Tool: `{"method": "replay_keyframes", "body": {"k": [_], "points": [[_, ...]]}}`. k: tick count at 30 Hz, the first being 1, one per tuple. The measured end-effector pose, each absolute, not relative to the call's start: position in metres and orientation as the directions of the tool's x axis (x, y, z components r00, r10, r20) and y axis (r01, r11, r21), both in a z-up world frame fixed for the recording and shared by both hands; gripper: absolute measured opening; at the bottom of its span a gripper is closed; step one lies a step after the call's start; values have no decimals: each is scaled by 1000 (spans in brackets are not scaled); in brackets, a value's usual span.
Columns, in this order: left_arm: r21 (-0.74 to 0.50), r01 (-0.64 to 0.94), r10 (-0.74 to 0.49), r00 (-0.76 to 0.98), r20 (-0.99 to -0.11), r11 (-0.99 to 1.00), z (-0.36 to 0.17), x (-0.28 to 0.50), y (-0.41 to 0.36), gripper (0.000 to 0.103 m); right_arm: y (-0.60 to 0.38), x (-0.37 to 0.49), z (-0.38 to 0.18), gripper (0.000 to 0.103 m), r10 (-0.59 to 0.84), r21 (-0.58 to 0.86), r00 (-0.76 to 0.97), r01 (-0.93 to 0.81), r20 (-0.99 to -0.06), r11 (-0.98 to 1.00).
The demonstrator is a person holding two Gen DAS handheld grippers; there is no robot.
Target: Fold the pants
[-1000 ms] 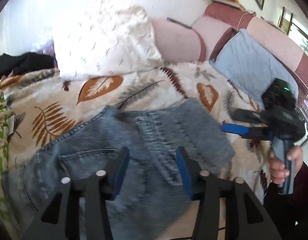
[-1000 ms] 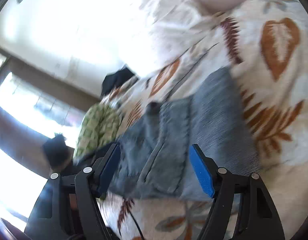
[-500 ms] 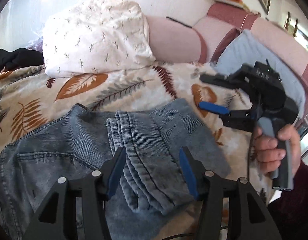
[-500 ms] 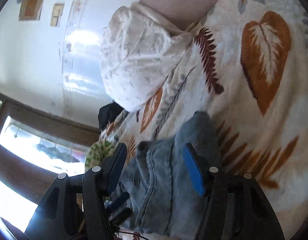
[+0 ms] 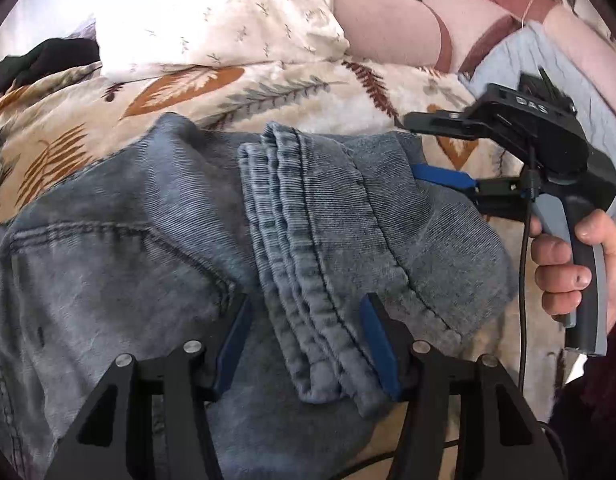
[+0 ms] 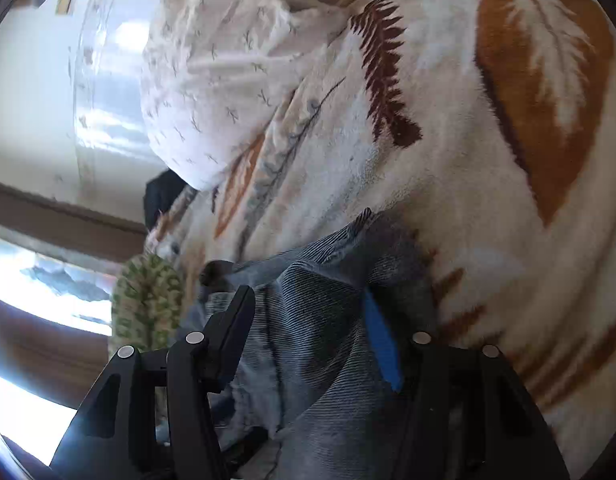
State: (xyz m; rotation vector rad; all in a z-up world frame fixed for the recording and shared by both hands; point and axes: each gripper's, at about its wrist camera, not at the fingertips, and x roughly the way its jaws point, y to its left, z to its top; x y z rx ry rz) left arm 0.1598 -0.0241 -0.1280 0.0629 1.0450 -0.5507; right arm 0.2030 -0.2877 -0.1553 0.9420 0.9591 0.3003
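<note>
Blue jeans [image 5: 147, 240] lie on a leaf-patterned blanket [image 5: 267, 84], with the legs folded over so that their stacked hems [image 5: 308, 248] rest on top. My left gripper [image 5: 303, 336] hangs low over the near end of that stack. It is open, with the hems between its blue pads. At the jeans' far right edge my right gripper [image 5: 440, 152] is held by a hand [image 5: 568, 264], its jaws apart around the denim corner. In the right wrist view, denim [image 6: 316, 360] fills the gap of the right gripper [image 6: 308, 328].
A white patterned pillow [image 5: 227, 12], pink cushions [image 5: 388, 20] and a light blue pillow [image 5: 504, 68] line the back of the bed. A black garment [image 5: 47, 60] lies at the far left. A green patterned cloth [image 6: 147, 300] sits beyond the jeans.
Both grippers have sunk closer to the jeans. The right gripper has moved in from the right to the jeans' edge, and the folded hems now lie between the left jaws.
</note>
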Motion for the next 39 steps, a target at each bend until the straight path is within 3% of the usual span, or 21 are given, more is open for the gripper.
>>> {"method": "replay_keyframes", "body": {"k": [6, 12, 16, 20, 25, 27, 28, 31, 39], "points": [[-157, 387, -343, 480, -807, 909, -95, 136, 27, 60, -277, 161, -131, 64, 643, 816, 561, 108, -521, 568], [-140, 214, -241, 573, -783, 967, -73, 108, 105, 60, -237, 113, -129, 65, 670, 786, 494, 48, -555, 616], [-193, 120, -226, 591, -774, 974, -80, 93, 146, 60, -220, 119, -156, 65, 618, 713, 432, 89, -657, 696], [-231, 71, -227, 603, -765, 970, -89, 74, 173, 60, -206, 116, -137, 68, 551, 645, 463, 60, -694, 762], [-298, 1, -233, 624, -746, 955, -103, 53, 190, 61, -165, 110, -110, 69, 585, 618, 511, -126, -630, 776], [-329, -60, -220, 630, -744, 942, -113, 45, 193, 69, -143, 114, -124, 75, 553, 555, 459, -145, -695, 819], [-338, -101, -201, 634, -746, 936, -119, 41, 194, 69, -133, 117, -136, 75, 517, 507, 423, -146, -744, 849], [-376, -168, -187, 644, -742, 911, -131, 33, 195, 69, -118, 114, -130, 77, 444, 390, 453, -212, -773, 896], [-540, -275, -238, 679, -695, 796, -142, 35, 225, 71, -70, 97, -85, 76, 539, 326, 497, -453, -680, 830]]}}
